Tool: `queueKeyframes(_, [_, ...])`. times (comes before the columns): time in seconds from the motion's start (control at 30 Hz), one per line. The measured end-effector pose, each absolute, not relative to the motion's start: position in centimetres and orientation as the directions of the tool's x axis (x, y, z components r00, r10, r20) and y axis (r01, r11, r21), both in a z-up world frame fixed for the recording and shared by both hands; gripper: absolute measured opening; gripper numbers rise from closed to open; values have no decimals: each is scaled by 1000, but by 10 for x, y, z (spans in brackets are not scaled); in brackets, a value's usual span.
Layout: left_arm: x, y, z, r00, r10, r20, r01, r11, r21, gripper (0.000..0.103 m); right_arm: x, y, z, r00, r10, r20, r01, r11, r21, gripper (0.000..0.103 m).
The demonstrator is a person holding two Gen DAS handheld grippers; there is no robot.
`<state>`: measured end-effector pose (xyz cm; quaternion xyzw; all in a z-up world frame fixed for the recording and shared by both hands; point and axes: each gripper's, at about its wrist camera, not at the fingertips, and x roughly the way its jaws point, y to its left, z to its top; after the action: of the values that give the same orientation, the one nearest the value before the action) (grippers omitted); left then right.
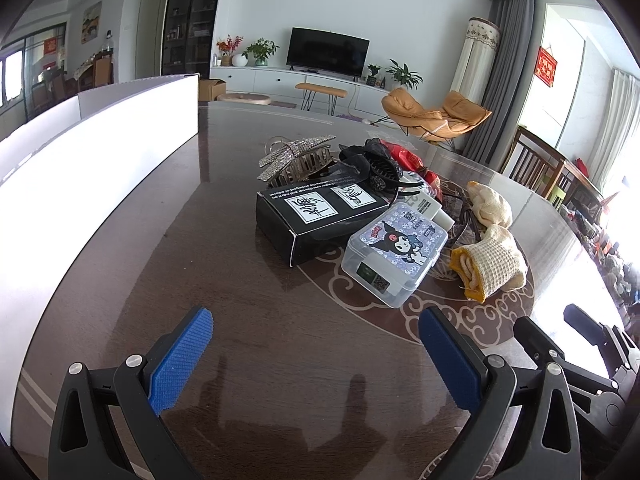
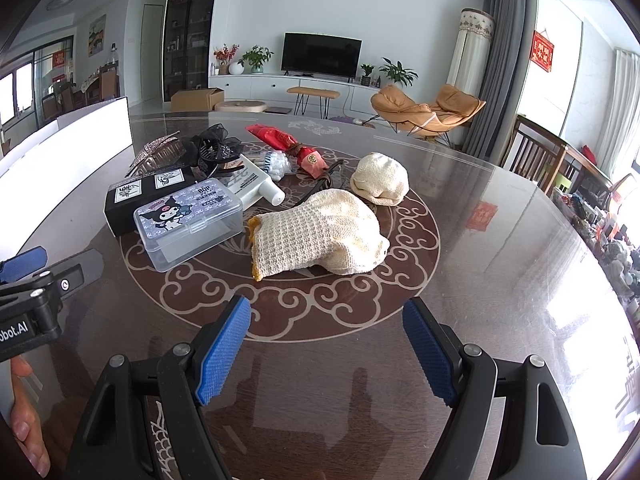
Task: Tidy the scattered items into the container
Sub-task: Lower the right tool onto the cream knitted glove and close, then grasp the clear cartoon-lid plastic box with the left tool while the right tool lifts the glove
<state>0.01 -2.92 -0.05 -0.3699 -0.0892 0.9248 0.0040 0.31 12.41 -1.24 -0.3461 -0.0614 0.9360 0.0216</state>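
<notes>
A pile of items lies mid-table: a black box [image 1: 320, 216] [image 2: 148, 192], a clear plastic case with a cartoon sticker [image 1: 396, 256] [image 2: 190, 222], a rhinestone hair clip [image 1: 292, 156] [image 2: 158, 152], a black hair claw [image 1: 372, 164] [image 2: 218, 148], a white tube [image 2: 256, 184], a red packet [image 2: 288, 144] and two cream knitted cloths [image 2: 316, 236] [image 2: 380, 178] [image 1: 488, 264]. The white container [image 1: 80, 152] [image 2: 68, 144] stands at the left. My left gripper [image 1: 316, 356] is open, short of the case. My right gripper [image 2: 326, 350] is open, just before the nearer cloth.
The dark round table [image 2: 500, 240] has a pale scroll pattern in its middle and bare surface to the right. Wooden chairs [image 2: 536, 148] stand at the far right edge. A person's fingers [image 2: 24, 432] show at the lower left in the right wrist view.
</notes>
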Motion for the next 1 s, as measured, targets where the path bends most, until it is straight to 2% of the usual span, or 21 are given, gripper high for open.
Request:
queueKeyframes(0.23, [3,-60,6,-734,12,-679,143,-975,-172,103,-2,134,-5,-767,-21,-641,59,-998,-38,80])
queueKeyframes(0.33, [2,-67,6,-737,4,-676,163,-969,-184,103,-18,141,10,-769,-72,-636,52,-997,51,80])
queueKeyframes(0.47, [0,-62,2,-730,4,-684,154,-973,-170,103,-60,144,11,-710,-81,-700,-20,-991,134,80])
queueKeyframes(0.6, [1,-50,0,-734,-10,-679,118,-986,-114,103,-93,137,13,-741,-15,-672,-42,-997,68,80])
queueKeyframes(0.73, [-2,-44,-3,-726,5,-687,76,-993,-88,103,-117,128,-12,-635,29,-772,16,-999,-51,79])
queueKeyframes(0.87, [-4,-45,-6,-704,49,-708,49,-992,-117,103,-76,155,-17,-615,21,-788,3,-1000,-29,79])
queueKeyframes(1.0, [-14,-37,-14,-662,142,-736,-7,-983,-183,103,-20,184,-10,-643,-19,-766,25,-1000,4,79])
